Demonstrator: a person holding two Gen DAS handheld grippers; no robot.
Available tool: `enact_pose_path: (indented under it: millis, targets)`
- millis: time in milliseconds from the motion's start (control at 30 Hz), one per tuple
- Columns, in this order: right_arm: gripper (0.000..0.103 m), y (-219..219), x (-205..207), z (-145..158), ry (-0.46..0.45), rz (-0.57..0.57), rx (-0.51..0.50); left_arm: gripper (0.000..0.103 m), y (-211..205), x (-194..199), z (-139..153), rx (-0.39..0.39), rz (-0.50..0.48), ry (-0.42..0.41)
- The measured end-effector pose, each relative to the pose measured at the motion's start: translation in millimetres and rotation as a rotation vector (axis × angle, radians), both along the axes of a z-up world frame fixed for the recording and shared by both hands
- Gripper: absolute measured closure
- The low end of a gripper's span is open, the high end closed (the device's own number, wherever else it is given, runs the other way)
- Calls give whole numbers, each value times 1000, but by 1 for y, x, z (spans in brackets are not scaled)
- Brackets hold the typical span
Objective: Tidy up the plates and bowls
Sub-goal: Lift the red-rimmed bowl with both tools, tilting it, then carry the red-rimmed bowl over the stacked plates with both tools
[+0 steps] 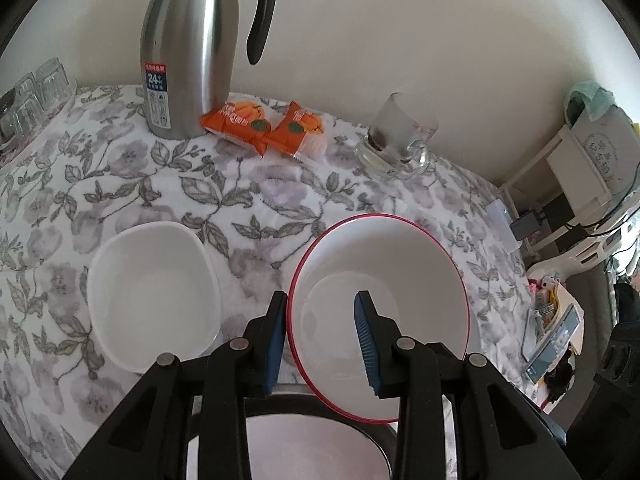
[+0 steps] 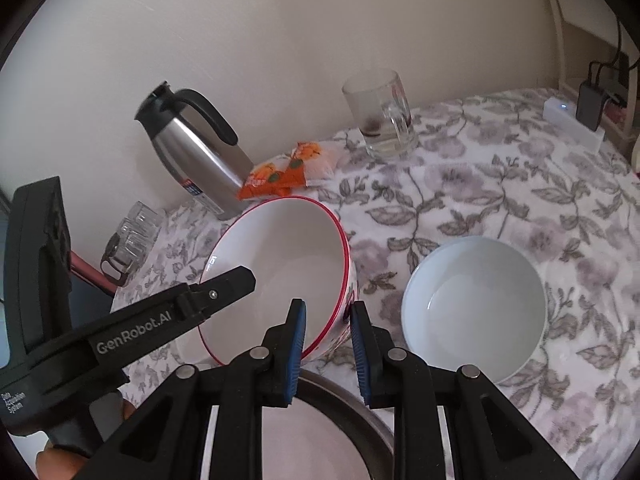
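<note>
A plain cream wall backs a tabletop (image 1: 260, 200) covered in a grey floral cloth, with a steel flask (image 1: 188, 48), orange snack packets (image 1: 264, 128) and a glass mug (image 1: 400, 136) along the far edge.

The red-rimmed bowl (image 1: 380, 312) is tilted and lifted off the cloth, gripped from both sides. The left gripper (image 1: 322, 344) has its jaws straddling the bowl's left wall, one pad outside and one inside; whether they truly pinch it or stand slightly apart from it, I cannot tell. The right gripper (image 2: 326, 354) has its jaws narrow around the opposite wall, apparently clamped.

A white bowl (image 1: 152, 296) sits on the cloth to the left, a pale blue bowl (image 2: 474, 308) to the right, and a plate with a dark metal rim (image 2: 344, 396) lies just below the grippers.

The risk is the thin, glossy, curved wall: if either grip is loose, the bowl could pivot and slip, dropping onto the plate and chipping. Uneven pulling between the two hands could twist it free. Lowering it tilted into another bowl could knock rims.
</note>
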State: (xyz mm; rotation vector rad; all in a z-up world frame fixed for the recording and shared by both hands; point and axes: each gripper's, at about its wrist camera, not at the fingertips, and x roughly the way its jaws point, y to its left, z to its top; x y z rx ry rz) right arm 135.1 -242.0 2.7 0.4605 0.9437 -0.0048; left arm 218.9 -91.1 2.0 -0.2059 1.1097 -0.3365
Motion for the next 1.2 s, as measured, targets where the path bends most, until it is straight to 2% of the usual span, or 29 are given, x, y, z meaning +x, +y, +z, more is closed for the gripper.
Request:
enact_pose_path:
  millis: [533,967,1200]
  targets:
    - [79,15,-26,25,-45,23,-9,68,16,-27,26,-9,8,-40]
    - [79,31,-55,34,-51,52,-31,68,32,-62,31,-17,19,-44]
    - [79,38,-73,34,-54,69,-32,68,39,-83,36,-17,17,-72]
